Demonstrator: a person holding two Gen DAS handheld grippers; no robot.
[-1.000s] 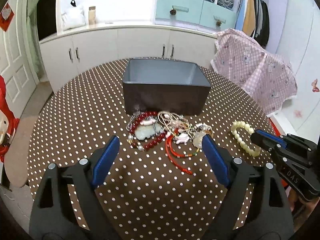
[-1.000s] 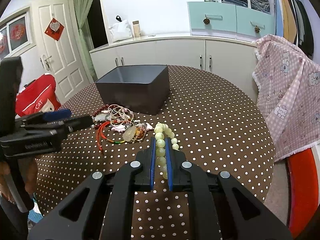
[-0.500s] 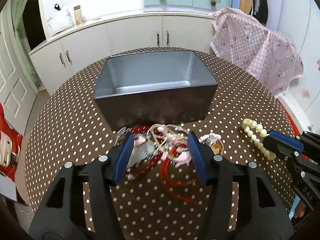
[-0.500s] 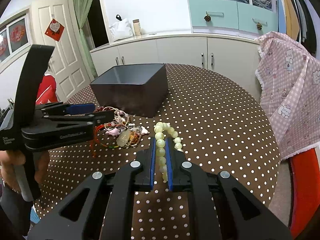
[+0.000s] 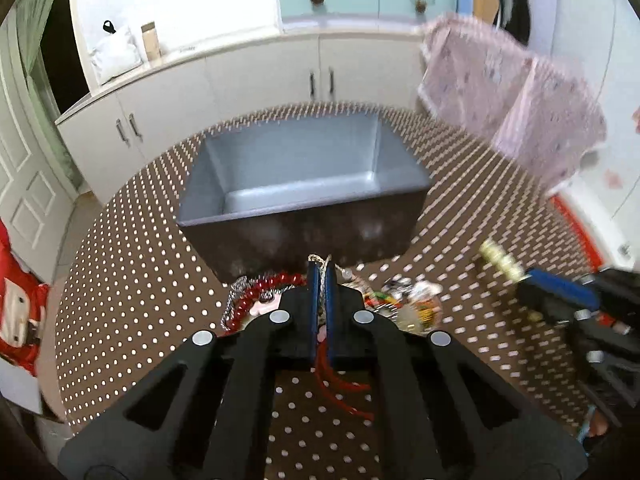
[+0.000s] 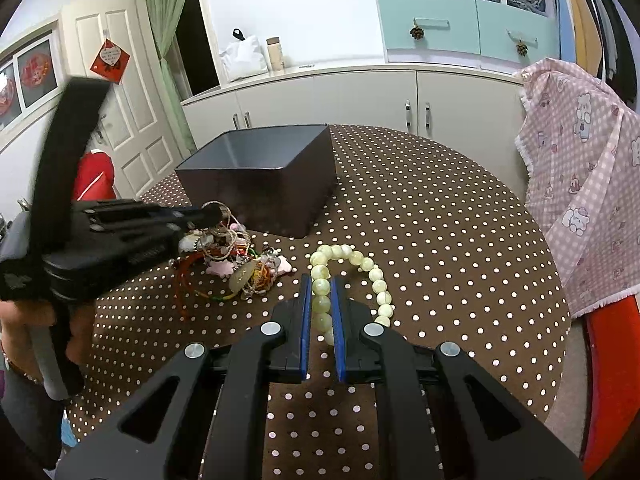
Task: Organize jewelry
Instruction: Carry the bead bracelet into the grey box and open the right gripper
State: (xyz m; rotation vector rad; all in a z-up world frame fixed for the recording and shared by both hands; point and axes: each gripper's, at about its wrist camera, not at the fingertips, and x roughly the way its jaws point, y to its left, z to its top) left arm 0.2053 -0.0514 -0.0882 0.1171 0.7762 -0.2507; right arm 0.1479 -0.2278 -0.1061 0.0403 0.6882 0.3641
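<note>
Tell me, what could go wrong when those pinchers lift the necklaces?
1. The left gripper is shut on cords in the tangled jewelry pile, so lifting may drag the whole knot up, or bits may drop off.
2. The right gripper pinches only some beads of the pale green bead bracelet; the round beads might slip out.
3. The dark box sits right behind the pile and could get bumped.

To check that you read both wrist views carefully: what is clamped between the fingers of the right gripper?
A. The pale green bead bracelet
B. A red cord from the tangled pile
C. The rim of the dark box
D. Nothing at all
A: in the right wrist view the blue pads of the right gripper press on beads of the pale green bead bracelet, which lies on the dotted table.
</note>
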